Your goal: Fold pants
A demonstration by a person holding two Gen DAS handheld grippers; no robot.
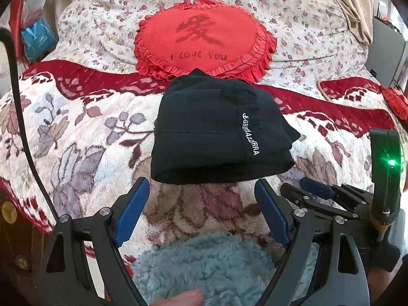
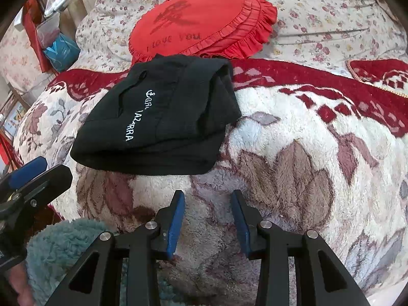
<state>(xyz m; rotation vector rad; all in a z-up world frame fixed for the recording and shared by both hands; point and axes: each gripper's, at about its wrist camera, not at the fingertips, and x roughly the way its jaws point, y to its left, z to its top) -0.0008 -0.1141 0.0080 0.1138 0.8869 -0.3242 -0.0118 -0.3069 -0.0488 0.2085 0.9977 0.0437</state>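
A bed (image 1: pixel 76 127) under a floral blanket, red cushion (image 1: pixel 204 40) behind.

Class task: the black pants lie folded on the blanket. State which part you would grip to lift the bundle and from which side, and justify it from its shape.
Grip the rounded fold edge nearest the grippers, coming in low from the near side. The black pants lie in a stacked bundle; that thick closed edge probably holds all layers together, while the far right side shows loose layers. Both the left gripper and right gripper are open.
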